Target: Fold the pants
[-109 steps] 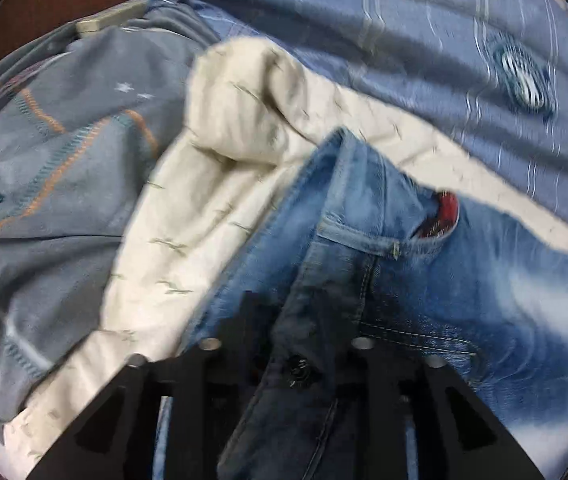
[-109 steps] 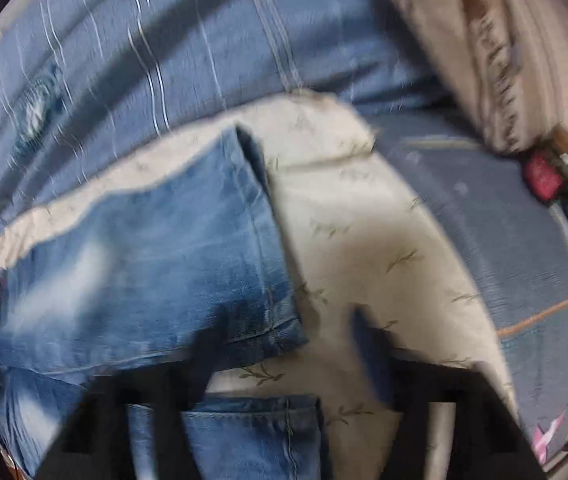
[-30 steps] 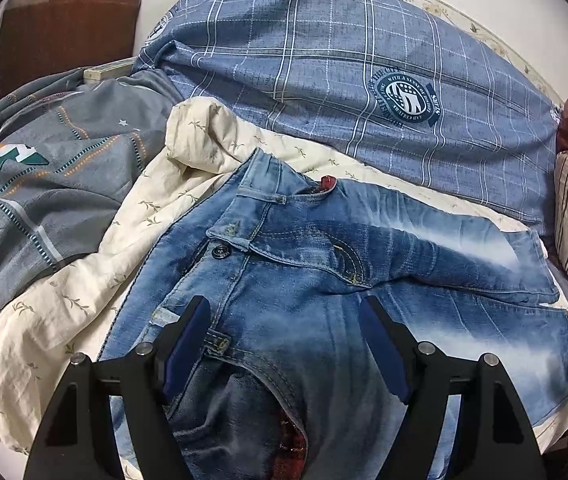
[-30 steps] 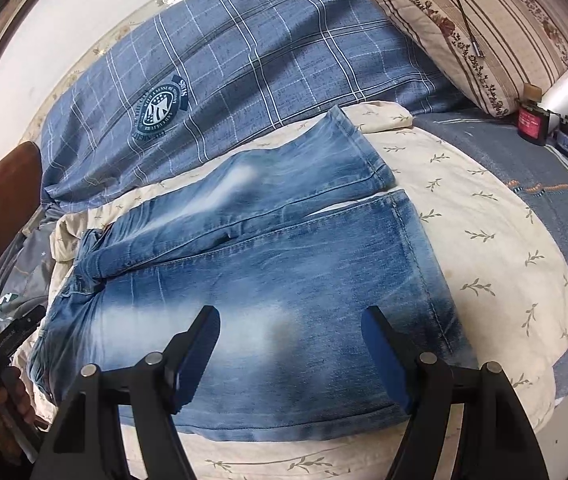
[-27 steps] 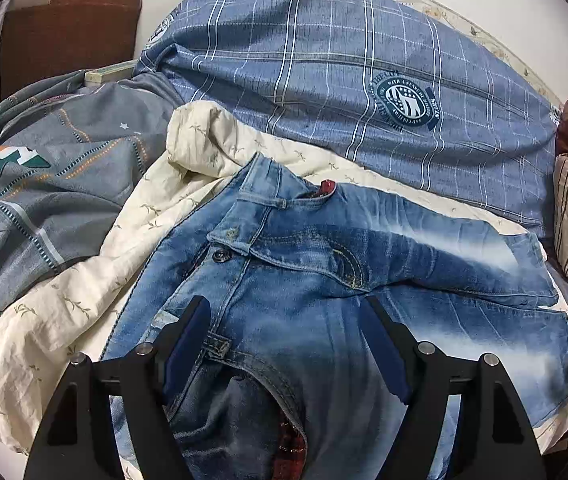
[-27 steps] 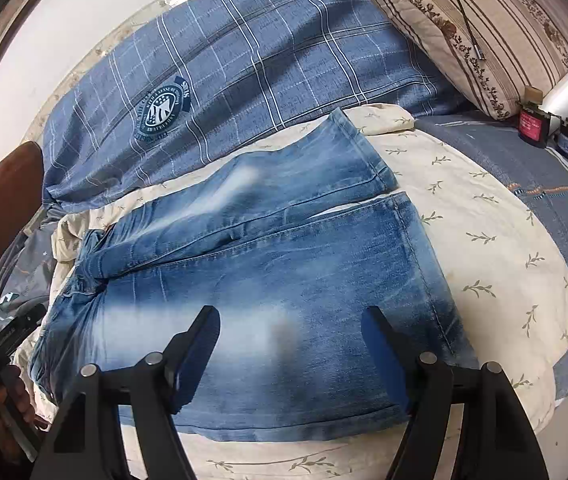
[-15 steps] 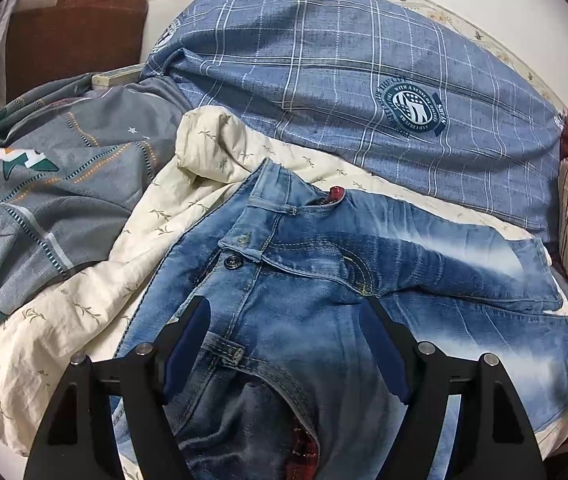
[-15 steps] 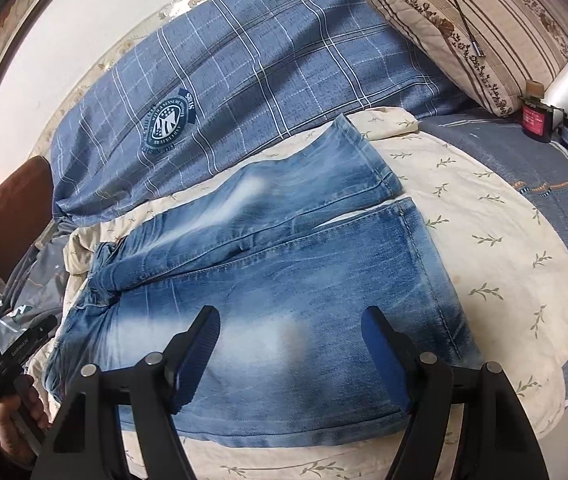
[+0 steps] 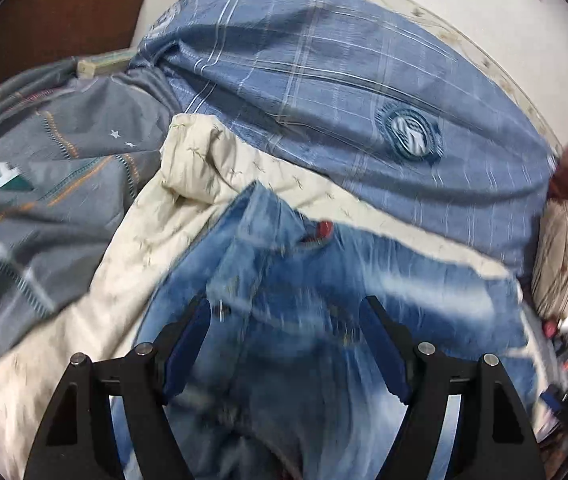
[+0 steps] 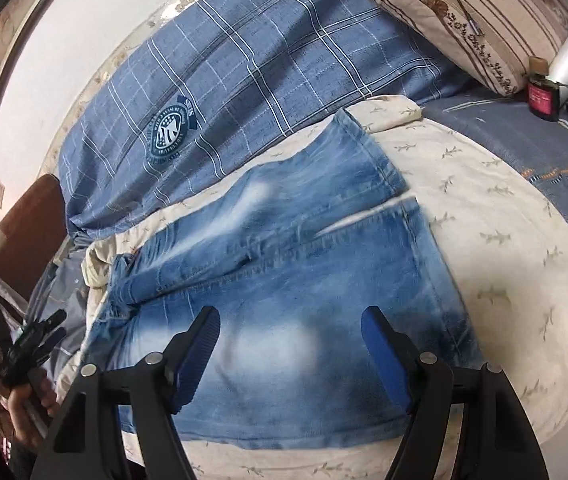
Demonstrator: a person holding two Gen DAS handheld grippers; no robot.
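Faded blue jeans [image 10: 284,276] lie spread flat on a cream leaf-print blanket [image 10: 496,240], waistband to the left, leg hems to the right. In the left wrist view the jeans [image 9: 304,312] are motion-blurred, with the waistband and a red label near the top. My left gripper [image 9: 284,340] is open and empty above the waist end. My right gripper [image 10: 290,344] is open and empty above the nearer leg. The left gripper also shows in the right wrist view [image 10: 32,344], held in a hand at the far left.
A blue plaid duvet [image 10: 264,64] lies behind the jeans. A grey patterned cover [image 9: 44,184] bunches at the left. A striped pillow [image 10: 464,12] and small bottles [image 10: 544,92] sit at the right. A brown headboard [image 9: 60,12] is at the back left.
Both grippers let go of the jeans and pulled back since 3.6 s ago. In the last half second the left view has shifted quickly and blurred; the right has moved slightly closer.
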